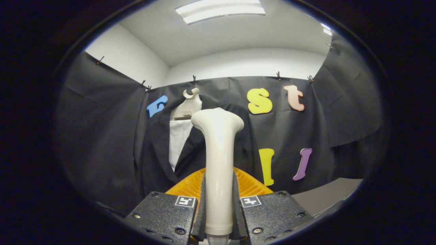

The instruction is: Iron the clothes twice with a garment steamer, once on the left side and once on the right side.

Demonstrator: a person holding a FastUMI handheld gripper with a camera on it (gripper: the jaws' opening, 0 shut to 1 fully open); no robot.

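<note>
Gripper (219, 204) jaws clenched on the handle of the steamer (218, 163), one finger pressing each side. Steamer stands upright between the fingers, its flared head at the top. Beyond it, a dark jacket (153, 153) over a white shirt (177, 143) hangs on a pale hanger (186, 105) against the black cloth wall. Steamer head sits just right of the shirt opening. Orange ribbed object (250, 183) behind the fingers, low. Grey surface (327, 194) lower right.

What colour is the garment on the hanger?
Black jacket over a white front, clearest in the gripper view; claw clamps the steamer.
</note>
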